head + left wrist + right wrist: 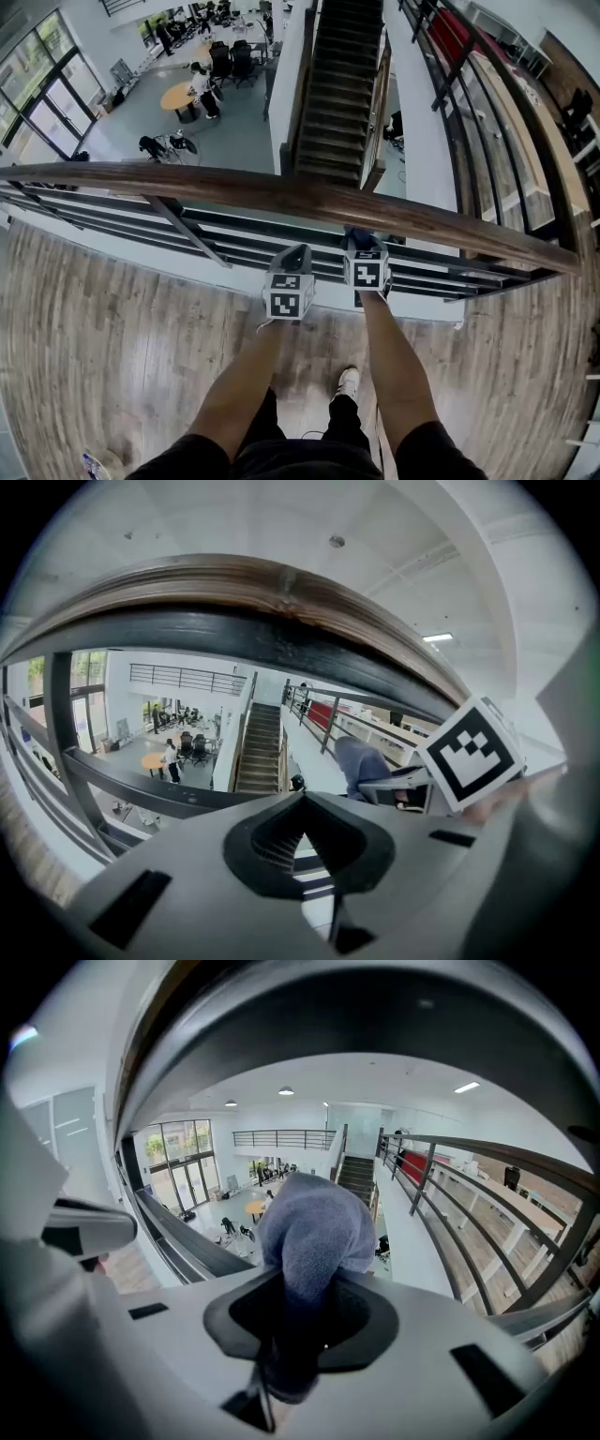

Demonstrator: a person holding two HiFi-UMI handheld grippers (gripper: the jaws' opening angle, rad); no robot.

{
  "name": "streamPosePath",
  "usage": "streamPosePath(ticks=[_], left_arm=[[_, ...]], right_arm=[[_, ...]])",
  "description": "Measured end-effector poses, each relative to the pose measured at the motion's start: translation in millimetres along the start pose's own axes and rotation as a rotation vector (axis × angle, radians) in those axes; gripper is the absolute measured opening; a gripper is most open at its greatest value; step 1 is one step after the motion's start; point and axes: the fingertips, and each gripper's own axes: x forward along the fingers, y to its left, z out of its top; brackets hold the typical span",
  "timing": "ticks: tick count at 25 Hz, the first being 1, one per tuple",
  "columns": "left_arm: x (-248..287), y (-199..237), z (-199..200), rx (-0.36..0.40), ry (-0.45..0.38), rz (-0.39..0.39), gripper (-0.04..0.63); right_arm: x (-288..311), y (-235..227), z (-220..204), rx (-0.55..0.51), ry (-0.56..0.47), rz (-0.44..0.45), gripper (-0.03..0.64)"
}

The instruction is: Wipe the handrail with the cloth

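Since the left gripper (pixel 302 808) is pinched shut on nothing, sitting at 9 o'clock from its partner, it's basically along for the ride. The right gripper (pixel 305 1288) is clamped on the bunched grey-blue cloth (pixel 314 1227), which pokes out toward 12 o'clock under the near edge of the wooden handrail (pixel 281 192). Can't tell if it's touching. Looks to me like the wipe is only being lined up. Next move, I'd guess: get the cloth onto the rail top and drag toward 3 o'clock, keeping pressure through the curve.
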Motion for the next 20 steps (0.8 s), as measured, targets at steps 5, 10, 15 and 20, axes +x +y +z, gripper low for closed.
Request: streamPosePath(ticks=[5, 10, 15, 20], left_arm=[[25, -48, 1, 0.029, 0.022, -0.046, 0.002], [43, -96, 7, 0.050, 0.038, -0.073, 0.002], [58, -139, 6, 0.071, 0.062, -0.109, 0.002], [77, -186, 6, 0.088, 0.081, -0.150, 0.002]], right_arm=[[-10, -54, -16, 0.049, -0.001, -0.022, 0.094], [-22, -109, -32, 0.075, 0.026, -0.043, 0.094], [-34, -141, -40, 0.077, 0.021, -0.054, 0.094], [-50, -198, -48, 0.090, 0.009, -0.105, 0.094]])
